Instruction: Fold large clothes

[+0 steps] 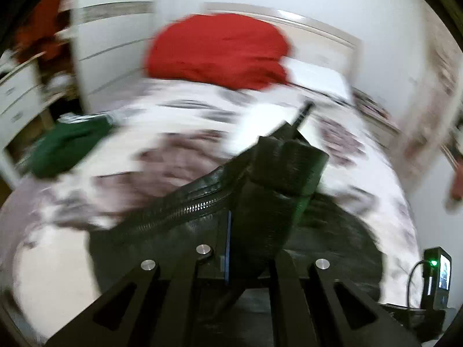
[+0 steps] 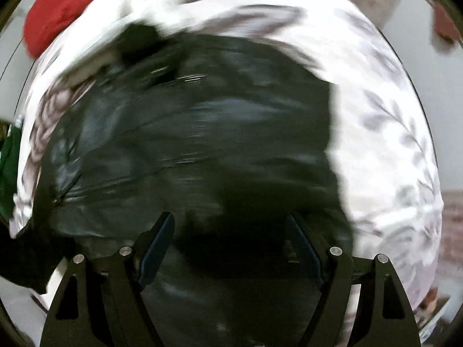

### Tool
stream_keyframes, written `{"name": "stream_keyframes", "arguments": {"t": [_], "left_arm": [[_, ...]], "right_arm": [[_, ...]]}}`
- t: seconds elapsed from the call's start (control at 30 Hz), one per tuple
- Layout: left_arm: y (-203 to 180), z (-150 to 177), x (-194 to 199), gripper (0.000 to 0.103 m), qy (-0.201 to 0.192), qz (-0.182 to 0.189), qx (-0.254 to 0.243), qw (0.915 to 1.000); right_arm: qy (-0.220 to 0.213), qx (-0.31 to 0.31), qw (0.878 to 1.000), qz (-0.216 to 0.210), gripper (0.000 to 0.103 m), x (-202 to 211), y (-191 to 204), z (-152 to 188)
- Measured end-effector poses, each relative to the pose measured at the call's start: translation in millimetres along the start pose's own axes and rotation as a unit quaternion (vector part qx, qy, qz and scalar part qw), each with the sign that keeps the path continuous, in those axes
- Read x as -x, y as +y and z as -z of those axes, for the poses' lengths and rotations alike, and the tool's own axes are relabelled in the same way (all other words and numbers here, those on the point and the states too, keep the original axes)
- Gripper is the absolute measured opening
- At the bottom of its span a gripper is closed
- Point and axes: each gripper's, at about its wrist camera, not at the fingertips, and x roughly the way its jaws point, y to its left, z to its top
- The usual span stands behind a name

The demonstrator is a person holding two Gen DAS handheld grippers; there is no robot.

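No legible writing; black jacket (image 2: 188, 133) blurred.

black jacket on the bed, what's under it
The black jacket lies on the floral bedspread, which shows all around it. Anything lying directly beneath it is covered and cannot be seen.

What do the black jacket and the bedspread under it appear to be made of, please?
Black jacket: probably leather or faux leather, given its smooth sheen, creases and metal zipper. Bedspread: likely matte woven fabric, white with a grey leaf print; motion blur hides the weave.
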Motion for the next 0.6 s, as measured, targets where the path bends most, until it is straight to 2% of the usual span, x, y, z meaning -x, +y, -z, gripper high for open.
{"name": "stream_keyframes", "arguments": {"t": [0.1,0.2,0.27,0.3,0.37,0.47,0.53,0.57,0.6], "left_arm": [[-84.7,18.3,-26.3,0.003,0.030,0.059,-0.060,0.9960],[-150.1,42.8,-51.2,0.003,0.067,0.092,-0.121,0.9861],[-184.6,61.7,-68.8,0.003,0.101,0.094,-0.163,0.9768],[-197.0,70.2,-78.2,0.003,0.122,0.088,-0.178,0.9725],[-205.1,82.2,-95.5,0.005,0.157,0.076,-0.190,0.9660],[-199.8,89.6,-107.0,0.012,0.194,0.073,-0.183,0.9611],[-195.7,85.5,-104.0,0.035,0.199,0.085,-0.160,0.9632],[-193.0,81.4,-101.3,0.071,0.199,0.089,-0.149,0.9644],[-193.8,77.9,-101.0,0.101,0.199,0.092,-0.140,0.9656]], "right_arm": [[0.003,-0.038,0.999,0.009,0.081,1.4,-57.1,-4.4],[0.011,-0.071,0.997,0.013,0.081,-2.9,-101.6,-5.8],[0.018,-0.095,0.995,0.010,0.081,-6.8,-130.8,-5.8],[0.024,-0.113,0.993,0.000,0.081,-9.4,-151.7,-4.1],[0.026,-0.121,0.992,-0.012,0.081,-9.1,-160.5,-2.0],[0.035,-0.137,0.988,-0.057,0.081,-9.5,-179.4,6.3],[0.040,-0.146,0.984,-0.090,0.081,-8.3,-190.3,10.0],[0.041,-0.153,0.982,-0.106,0.081,-7.6,-194.6,11.6],[0.042,-0.160,0.978,-0.126,0.081,-7.8,-201.4,11.0]]}}
